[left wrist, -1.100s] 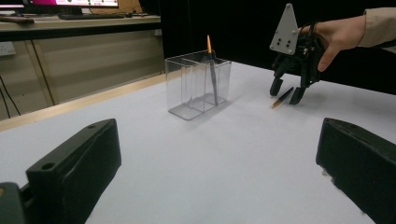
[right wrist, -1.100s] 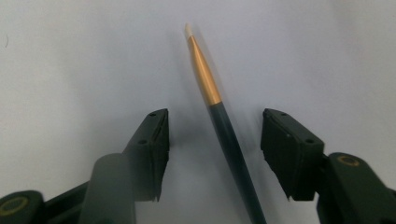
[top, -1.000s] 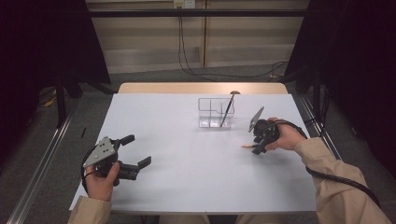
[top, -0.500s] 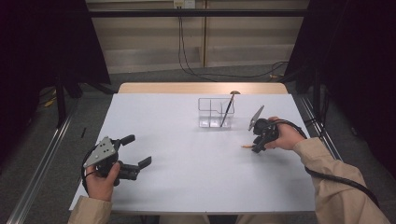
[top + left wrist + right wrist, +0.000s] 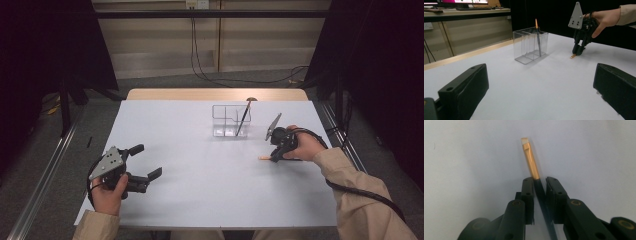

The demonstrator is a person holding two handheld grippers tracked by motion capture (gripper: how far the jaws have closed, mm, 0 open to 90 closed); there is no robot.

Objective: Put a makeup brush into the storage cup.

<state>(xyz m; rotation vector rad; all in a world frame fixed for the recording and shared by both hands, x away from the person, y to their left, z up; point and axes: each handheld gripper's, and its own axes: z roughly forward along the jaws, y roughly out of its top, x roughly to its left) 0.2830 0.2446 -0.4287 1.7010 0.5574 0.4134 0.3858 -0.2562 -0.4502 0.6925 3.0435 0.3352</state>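
My left gripper (image 5: 142,174) rests on the near-left of the white table (image 5: 200,200), jaws wide apart, nothing between them, idle. Mid-table toward the far edge stands the clear organizer (image 5: 230,120), one dark brush (image 5: 243,116) already leaning upright in its right compartment. To its right, my right gripper (image 5: 274,156) points down at the table, its jaws narrowed around the second brush (image 5: 531,160), which lies flat on the table; the gold ferrule and pale tip stick out past the fingertips. A thin gap shows on each side of the handle, so the grasp isn't fully closed. Step: picking up. Next, I judge: squeeze shut, lift, tilt upright, carry left to the organizer, drop it in a compartment.
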